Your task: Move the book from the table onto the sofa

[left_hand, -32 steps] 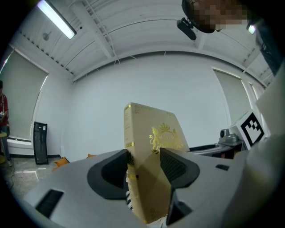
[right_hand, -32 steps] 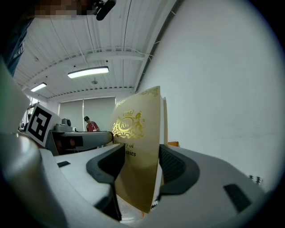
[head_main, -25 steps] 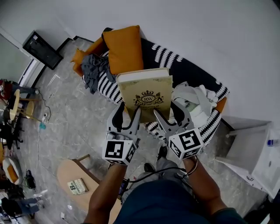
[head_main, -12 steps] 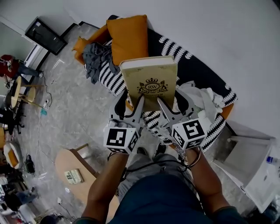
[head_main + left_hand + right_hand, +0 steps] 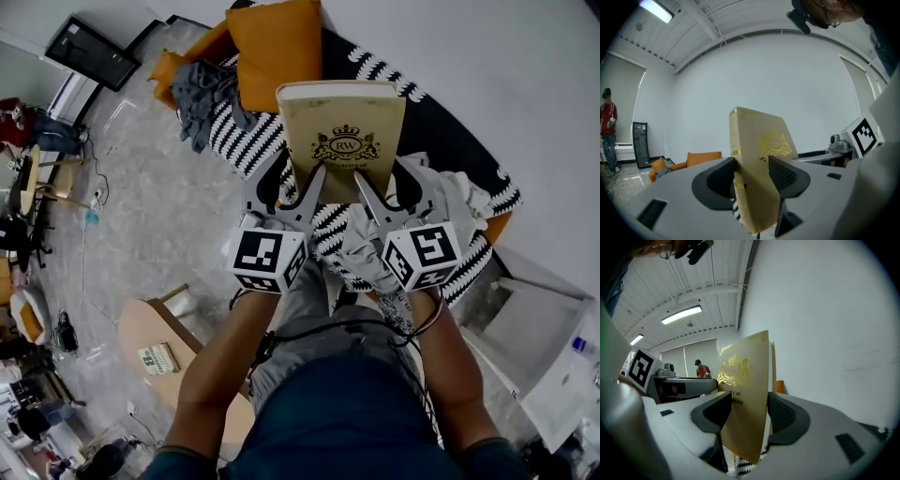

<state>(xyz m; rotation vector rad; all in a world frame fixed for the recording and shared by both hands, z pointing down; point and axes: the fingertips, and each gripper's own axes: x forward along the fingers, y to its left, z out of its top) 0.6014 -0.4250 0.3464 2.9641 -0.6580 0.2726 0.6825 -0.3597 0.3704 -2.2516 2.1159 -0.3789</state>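
Observation:
A thick cream book (image 5: 342, 136) with a gold crest on its cover hangs in the air over the sofa (image 5: 427, 131), which has a black-and-white patterned cover. My left gripper (image 5: 298, 186) is shut on the book's near left corner, seen as the spine side of the book (image 5: 752, 173) in the left gripper view. My right gripper (image 5: 382, 192) is shut on the near right corner; the right gripper view shows the book (image 5: 743, 408) clamped between its pads.
An orange cushion (image 5: 272, 47) and a grey garment (image 5: 202, 108) lie on the sofa's left end. White cloths (image 5: 450, 202) are heaped on its right end. A small wooden table (image 5: 159, 361) stands behind me at lower left. A white cabinet (image 5: 553, 356) is at right.
Both grippers have carried the book forward over the sofa. The grip has not altered.

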